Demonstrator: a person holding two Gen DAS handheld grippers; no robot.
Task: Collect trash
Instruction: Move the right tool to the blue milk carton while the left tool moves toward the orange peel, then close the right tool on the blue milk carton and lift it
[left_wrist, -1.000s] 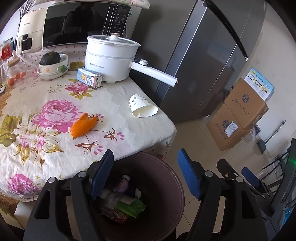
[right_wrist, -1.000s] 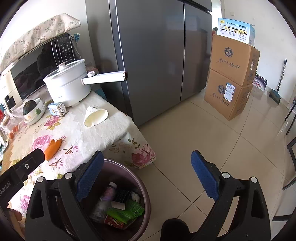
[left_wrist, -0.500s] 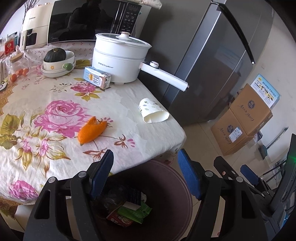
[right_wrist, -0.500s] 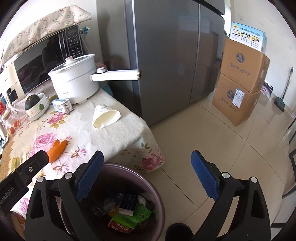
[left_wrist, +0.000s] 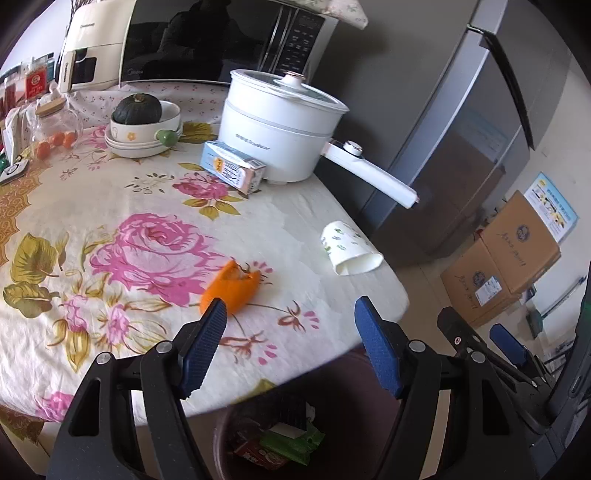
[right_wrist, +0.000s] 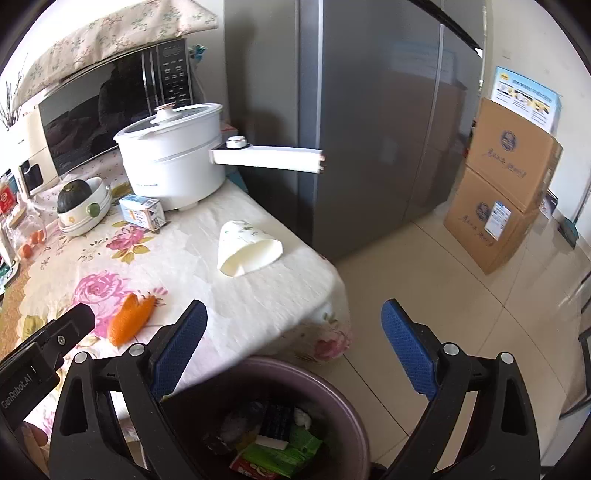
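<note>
An orange peel lies on the floral tablecloth, just ahead of my left gripper, which is open and empty. A tipped paper cup lies near the table's right edge. A small carton lies by the white pot. A dark trash bin with wrappers inside stands below the table edge. My right gripper is open and empty above the bin; the peel, cup and carton show there too.
A bowl stack holding a squash, a jar and a microwave stand at the back. A grey fridge stands right of the table. Cardboard boxes stand on the tiled floor.
Both grippers have risen and moved forward from over the bin toward the table. The peel and cup now lie closer to the left gripper. Both stay open.
</note>
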